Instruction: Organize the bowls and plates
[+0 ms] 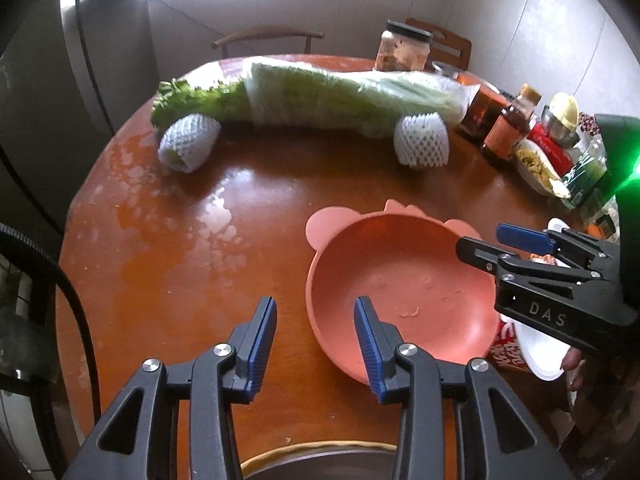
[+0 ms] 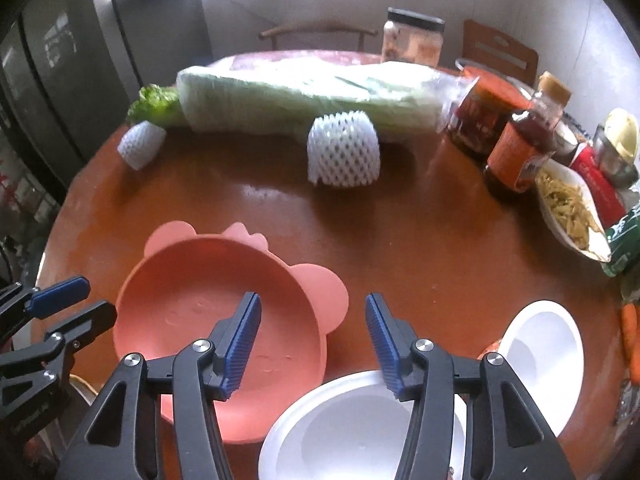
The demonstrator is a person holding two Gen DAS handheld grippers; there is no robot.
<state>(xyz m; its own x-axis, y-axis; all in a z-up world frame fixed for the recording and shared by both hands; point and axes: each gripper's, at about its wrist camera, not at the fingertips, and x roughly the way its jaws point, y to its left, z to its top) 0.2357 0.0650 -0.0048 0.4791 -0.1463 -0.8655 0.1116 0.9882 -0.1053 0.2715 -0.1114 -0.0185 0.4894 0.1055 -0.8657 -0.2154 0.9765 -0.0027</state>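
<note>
A pink bowl with animal ears (image 1: pixel 400 288) (image 2: pixel 216 320) sits on the round wooden table (image 1: pixel 200 240). My left gripper (image 1: pixel 315 344) is open and empty, its right finger over the bowl's near-left rim. My right gripper (image 2: pixel 313 344) is open and empty, its left finger over the pink bowl and its right finger above a white bowl (image 2: pixel 344 432). A second white bowl (image 2: pixel 548 356) lies to the right. The right gripper (image 1: pixel 492 244) also shows in the left wrist view; the left gripper (image 2: pixel 76 300) shows in the right wrist view.
A long wrapped cabbage (image 1: pixel 340 96) (image 2: pixel 312 92) and two foam-netted fruits (image 1: pixel 420 140) (image 2: pixel 344 152) lie across the far table. Jars, sauce bottles (image 2: pixel 520 152) and a dish of noodles (image 2: pixel 568 208) crowd the right side. Chairs stand behind the table.
</note>
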